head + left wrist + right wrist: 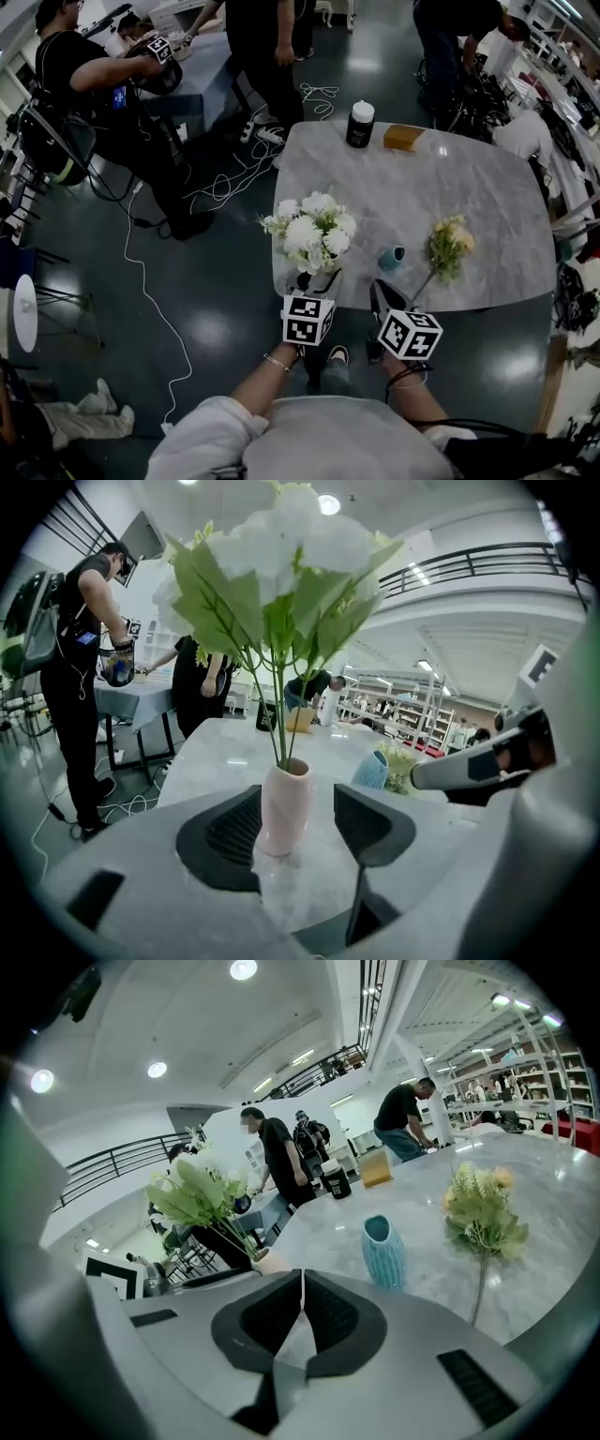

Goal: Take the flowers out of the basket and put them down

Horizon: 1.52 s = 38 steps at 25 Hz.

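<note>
A bunch of white flowers (309, 230) (281, 564) stands upright in a pink vase (284, 808) near the front edge of the marble table (469, 178). My left gripper (323, 279) (295, 827) is open with the vase between its jaws; the right pad stands clear of it. A yellow flower bunch (448, 246) (483, 1213) lies flat on the table, with a small blue vase (391, 257) (383, 1252) to its left. My right gripper (380, 292) (302, 1312) is shut with nothing in it, just short of the blue vase. No basket is in view.
A black jar (360, 124) and a tan box (403, 137) sit at the table's far edge. Several people stand beyond the table and at the left, with cables (216, 178) on the dark floor. Shelving runs along the right.
</note>
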Available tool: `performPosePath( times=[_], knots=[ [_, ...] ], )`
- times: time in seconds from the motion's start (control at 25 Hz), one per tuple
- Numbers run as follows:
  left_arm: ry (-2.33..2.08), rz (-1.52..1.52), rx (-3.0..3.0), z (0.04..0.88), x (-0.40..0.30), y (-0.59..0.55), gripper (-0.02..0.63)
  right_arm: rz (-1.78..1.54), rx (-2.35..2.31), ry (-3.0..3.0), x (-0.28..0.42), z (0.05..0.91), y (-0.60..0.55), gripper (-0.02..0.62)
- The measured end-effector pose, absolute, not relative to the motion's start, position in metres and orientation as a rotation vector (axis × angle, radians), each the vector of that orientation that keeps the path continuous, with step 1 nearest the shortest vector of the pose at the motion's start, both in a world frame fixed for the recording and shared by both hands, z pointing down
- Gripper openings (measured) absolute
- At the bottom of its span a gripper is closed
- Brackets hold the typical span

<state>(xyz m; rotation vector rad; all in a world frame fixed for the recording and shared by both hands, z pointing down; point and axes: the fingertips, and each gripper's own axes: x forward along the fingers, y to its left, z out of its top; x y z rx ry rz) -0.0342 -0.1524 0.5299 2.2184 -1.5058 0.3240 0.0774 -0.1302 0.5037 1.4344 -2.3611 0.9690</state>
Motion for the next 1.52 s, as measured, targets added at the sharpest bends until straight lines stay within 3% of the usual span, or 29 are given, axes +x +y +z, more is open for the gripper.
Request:
performPosePath(
  times=[0.28,0.6,0.72,1.12,1.52],
  knots=[
    [-1.549,0.297,2.227,0.539,-0.030,-0.175,0.281,0.973,1.393,-2.367,0.083,0.509,-0.136,0.014],
    [-1.609,0.307,2.182,0.549,-0.034,-0.185,0.275,0.972,1.352,-2.361,0.086,0.517,-0.139,0.014],
    [-1.635,0.297,2.173,0.548,-0.035,-0.185,0.238,0.943,1.321,-2.389,0.080,0.511,-0.143,0.014],
    [-1.618,0.303,2.183,0.548,-0.034,-0.182,0.235,0.716,0.967,-2.536,0.022,0.487,-0.161,0.018],
    [-1.599,0.309,2.185,0.548,-0.034,-0.182,0.235,0.566,0.651,-2.577,-0.024,0.486,-0.169,0.107]
  ],
)
